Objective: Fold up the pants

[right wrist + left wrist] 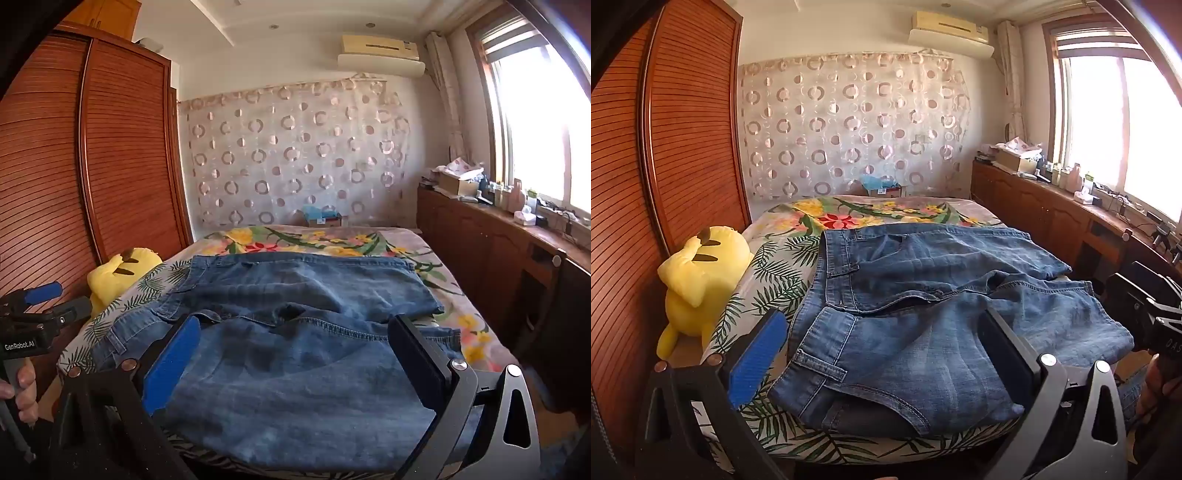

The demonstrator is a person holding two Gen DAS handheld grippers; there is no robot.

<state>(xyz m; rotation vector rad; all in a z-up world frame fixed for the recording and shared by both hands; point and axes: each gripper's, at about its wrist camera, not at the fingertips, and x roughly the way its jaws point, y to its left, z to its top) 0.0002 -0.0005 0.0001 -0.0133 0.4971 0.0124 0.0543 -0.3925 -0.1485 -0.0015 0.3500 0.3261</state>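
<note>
Jaws of both grippers wide over jeans [923, 302] on bed [768, 273]

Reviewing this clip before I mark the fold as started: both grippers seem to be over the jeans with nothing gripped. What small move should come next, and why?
Probably lower the left gripper onto the waistband and close on it. The jeans lie spread on the bed, legs apart, not yet folded. Both the left and the right gripper stand wide open above the denim, holding nothing, so a first grasp seems due.

Blue denim pants [923, 295] lie flat on bed, unfolded, waistband left, legs spread rightward.
</note>
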